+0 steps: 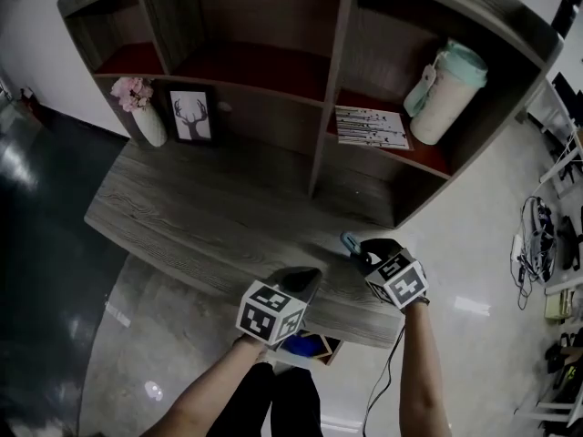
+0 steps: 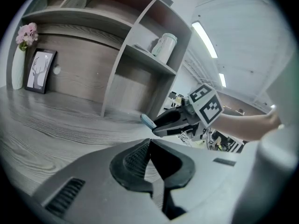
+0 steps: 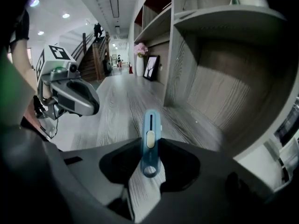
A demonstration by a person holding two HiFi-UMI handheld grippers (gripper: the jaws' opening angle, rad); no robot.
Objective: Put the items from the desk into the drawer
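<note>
Right gripper clamps a blue utility knife above the wooden desk; left gripper has its jaws together, empty. Both hover by the desk's front edge.

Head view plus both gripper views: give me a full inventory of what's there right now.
Desk: one, grey wood, below the shelf unit.
Shelf unit: one, grey wood, along the desk's back.
Vase: one, white with pink flowers, desk's back left.
Framed picture: one, dark frame, deer print, beside the vase.
Printed sheet: one, white, right shelf compartment.
Bottle: one, cream with mint lid, leaning in that compartment.
Drawer: one, wood, open under the desk's front edge.
Utility knife: one, blue, over the desk's front right.
Left gripper: one, grey, jaws together, empty.
Right gripper: one, grey, shut on the utility knife.
</note>
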